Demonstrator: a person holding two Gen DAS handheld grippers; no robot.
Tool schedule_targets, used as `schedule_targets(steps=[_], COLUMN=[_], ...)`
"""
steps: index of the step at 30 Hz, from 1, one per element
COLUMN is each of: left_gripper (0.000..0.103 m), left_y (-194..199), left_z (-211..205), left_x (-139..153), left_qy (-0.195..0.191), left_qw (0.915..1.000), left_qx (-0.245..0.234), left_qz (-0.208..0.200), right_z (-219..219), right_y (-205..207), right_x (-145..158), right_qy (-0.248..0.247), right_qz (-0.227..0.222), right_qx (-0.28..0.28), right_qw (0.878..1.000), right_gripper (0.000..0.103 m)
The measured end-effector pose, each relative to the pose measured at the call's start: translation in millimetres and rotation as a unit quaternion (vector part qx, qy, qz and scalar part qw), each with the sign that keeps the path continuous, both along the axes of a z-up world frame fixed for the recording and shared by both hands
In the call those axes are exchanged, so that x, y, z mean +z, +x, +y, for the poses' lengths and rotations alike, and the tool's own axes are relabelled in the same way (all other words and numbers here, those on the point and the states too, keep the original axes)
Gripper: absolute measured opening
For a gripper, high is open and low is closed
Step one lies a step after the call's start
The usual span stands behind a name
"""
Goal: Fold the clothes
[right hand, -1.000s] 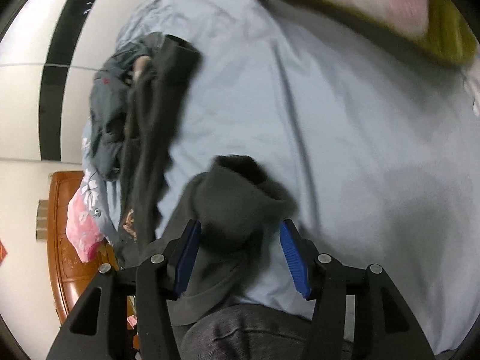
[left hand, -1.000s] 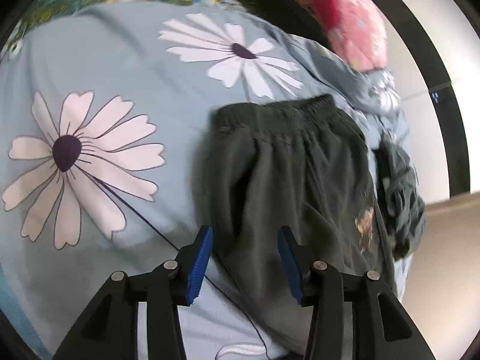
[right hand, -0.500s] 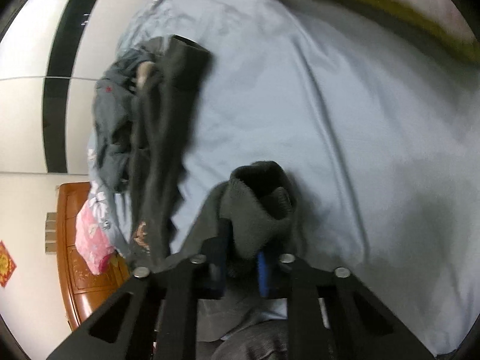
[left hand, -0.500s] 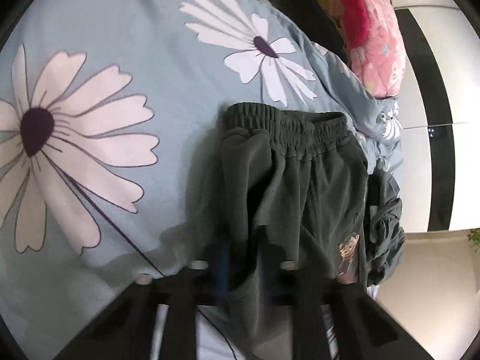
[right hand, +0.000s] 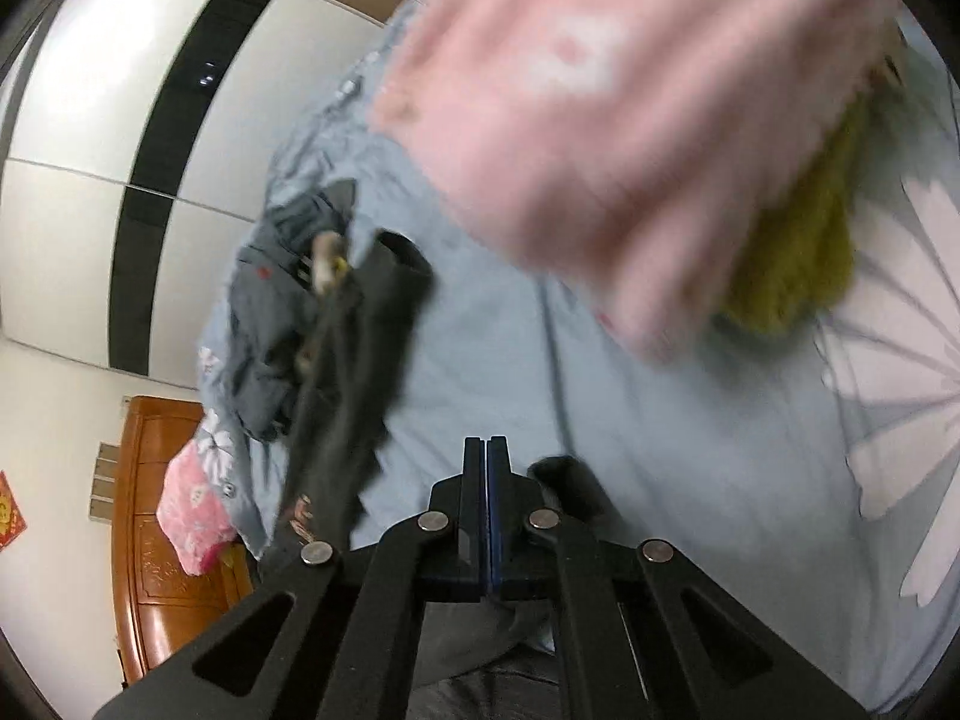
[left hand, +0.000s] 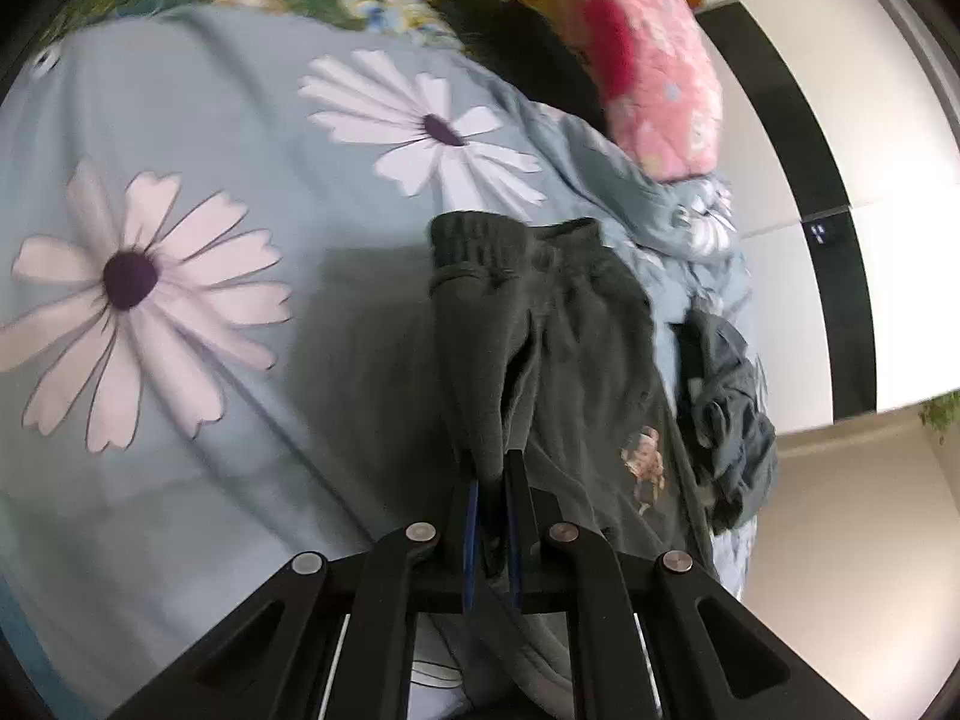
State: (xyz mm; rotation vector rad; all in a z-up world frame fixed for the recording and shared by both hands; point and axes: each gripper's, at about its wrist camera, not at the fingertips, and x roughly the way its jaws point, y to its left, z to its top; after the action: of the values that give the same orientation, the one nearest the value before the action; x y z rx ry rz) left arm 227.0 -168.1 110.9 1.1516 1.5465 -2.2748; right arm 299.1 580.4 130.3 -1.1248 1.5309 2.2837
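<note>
Dark green trousers (left hand: 576, 360) with an elastic waistband and a small cartoon print lie on a blue bedsheet (left hand: 240, 138) with white daisies. My left gripper (left hand: 492, 468) is shut on a pinched fold of the trousers and lifts it off the sheet. In the right wrist view my right gripper (right hand: 486, 450) has its jaws pressed together; a dark cuff (right hand: 567, 474) shows just beside them, and whether cloth is clamped is not clear. A lifted trouser leg (right hand: 360, 324) hangs at the left.
A crumpled grey garment (left hand: 726, 414) lies right of the trousers (right hand: 270, 312). A pink pillow (left hand: 654, 72) sits at the bed's far corner. A blurred pink cloth (right hand: 630, 120) and yellow-green cloth (right hand: 798, 264) lie ahead. A wooden cabinet (right hand: 156, 540) stands at the left.
Both grippers closed from open. The left one pinched the trousers and raised the fold. The right one closed at the cuff and swung up, so the pink cloth now fills its view.
</note>
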Motion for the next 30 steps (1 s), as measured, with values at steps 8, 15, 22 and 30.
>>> schedule_targets(steps=[8,15,22,30], left_gripper=[0.01,0.013,0.048,0.044], left_y=[-6.0,-6.9,-0.7,-8.8], left_z=[2.4,-0.9,-10.2,-8.3], left_x=[3.4,-4.9,-19.7,-31.6], left_qy=[-0.029,-0.036,-0.017,0.001], left_qw=[0.9994,0.9983,0.9982,0.9978], left_qx=[-0.017,-0.029,-0.01,-0.013], left_qz=[-0.013,-0.036,-0.056,-0.065], right_z=[-14.1,-34.2,-51.2,-64.5], right_y=[9.3,16.0,2.7,-8.8], right_x=[-23.8,-29.2,-48.2,-52.3], right_qy=[-0.022,-0.042,-0.075,-0.076], right_qz=[-0.033,-0.059,-0.079,-0.101], right_qx=[0.028,0.054,0.077,0.086], right_qw=[0.999,0.996,0.991,0.988], right_gripper=[0.013,0.051,0.051,0.04])
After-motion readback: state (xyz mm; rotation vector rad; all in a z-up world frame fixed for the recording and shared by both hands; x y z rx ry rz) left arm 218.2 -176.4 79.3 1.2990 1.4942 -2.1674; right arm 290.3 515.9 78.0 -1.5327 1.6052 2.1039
